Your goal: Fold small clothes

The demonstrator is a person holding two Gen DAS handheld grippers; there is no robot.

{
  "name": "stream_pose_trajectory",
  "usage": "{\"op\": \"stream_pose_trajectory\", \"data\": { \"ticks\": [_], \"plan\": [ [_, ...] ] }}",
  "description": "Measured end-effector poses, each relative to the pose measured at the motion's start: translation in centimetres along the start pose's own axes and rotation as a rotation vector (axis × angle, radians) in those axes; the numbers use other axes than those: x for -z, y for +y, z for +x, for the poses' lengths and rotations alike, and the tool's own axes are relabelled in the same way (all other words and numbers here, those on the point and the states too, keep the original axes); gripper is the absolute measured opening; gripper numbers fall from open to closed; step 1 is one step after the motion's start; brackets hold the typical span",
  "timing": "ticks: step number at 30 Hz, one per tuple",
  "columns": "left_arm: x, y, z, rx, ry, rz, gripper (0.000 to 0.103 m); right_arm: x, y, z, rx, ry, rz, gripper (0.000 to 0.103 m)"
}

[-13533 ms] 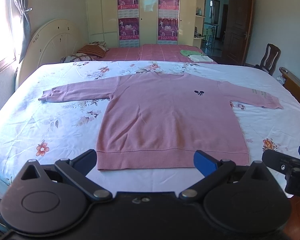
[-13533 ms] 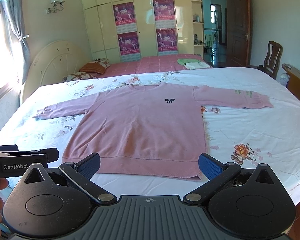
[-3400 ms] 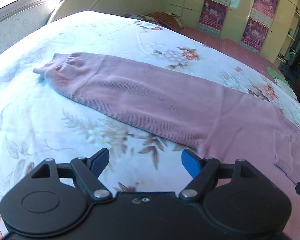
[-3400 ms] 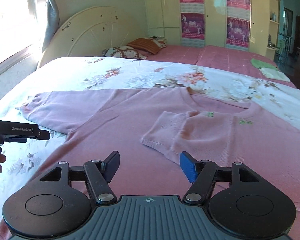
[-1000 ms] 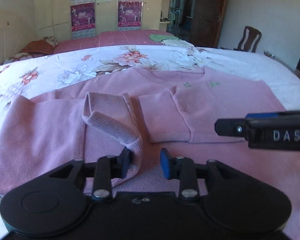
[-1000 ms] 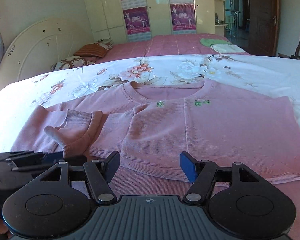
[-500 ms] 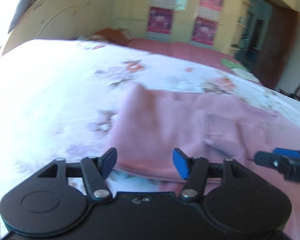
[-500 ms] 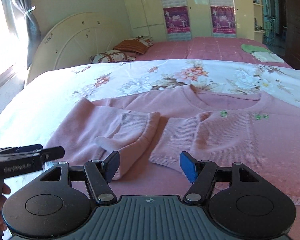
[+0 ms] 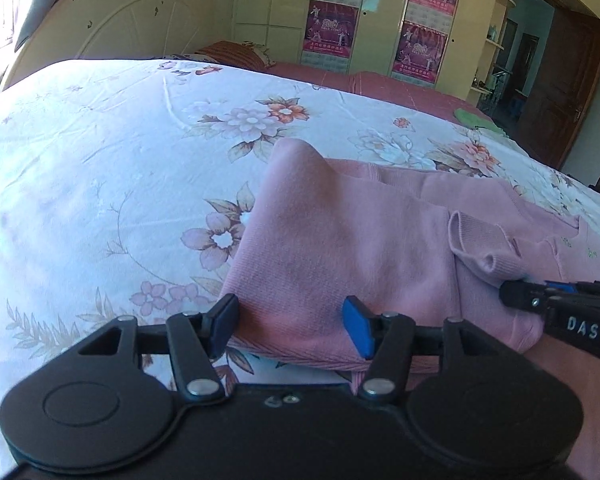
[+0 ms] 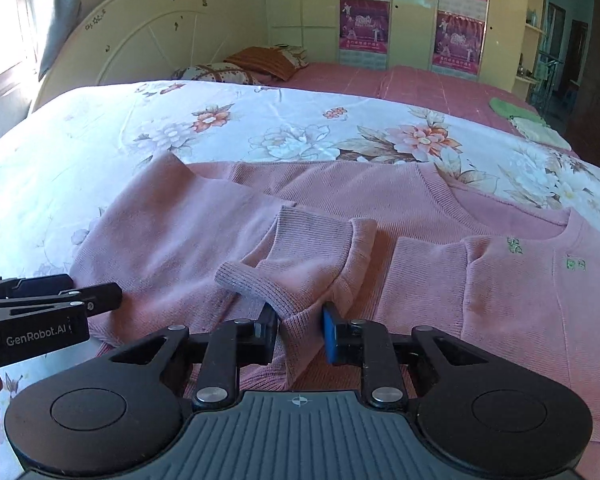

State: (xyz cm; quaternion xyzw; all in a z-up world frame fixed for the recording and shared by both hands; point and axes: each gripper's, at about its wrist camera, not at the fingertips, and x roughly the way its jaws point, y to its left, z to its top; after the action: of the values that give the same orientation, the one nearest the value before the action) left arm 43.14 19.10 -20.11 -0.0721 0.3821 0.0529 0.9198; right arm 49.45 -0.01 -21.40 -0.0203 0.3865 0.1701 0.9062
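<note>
- Pink sweater (image 10: 380, 220) is laid on the floral bedsheet (image 10: 100, 140), spread across centre and right of the right wrist frame, both sleeves folded onto the body.
- Right gripper (image 10: 300, 330), lower centre: jaws are closing, nearly shut, with the ribbed left cuff (image 10: 288, 304) pinched betw. the pads.
- Left gripper (image 9: 290, 326), lower centre of the left wrist frame: jaws are opening, abt half wide; folded sweater edge lies betw. them, not pressed.
- Pillows (image 10: 236, 70) are seen at upper centre-left.
</note>
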Motion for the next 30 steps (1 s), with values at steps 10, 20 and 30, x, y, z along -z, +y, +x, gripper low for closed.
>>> {"op": "stream_pose_trajectory", "data": {
  "ticks": [10,20,30],
  "plan": [
    [-0.2,-3.3,-1.0,0.04,-0.039,-0.007,0.061,-3.0,-6.7,-7.0,0.09,-0.189,0.087,0.012],
    [1.7,-6.6,0.9,0.019,0.02,0.083,0.065,3.8,-17.1,-7.4,0.117,-0.023,0.361,0.012],
    [1.3,-6.8,1.1,0.007,0.035,0.092,0.066,4.2,-18.9,-8.4,0.089,-0.024,0.403,0.046]
  ]
}}
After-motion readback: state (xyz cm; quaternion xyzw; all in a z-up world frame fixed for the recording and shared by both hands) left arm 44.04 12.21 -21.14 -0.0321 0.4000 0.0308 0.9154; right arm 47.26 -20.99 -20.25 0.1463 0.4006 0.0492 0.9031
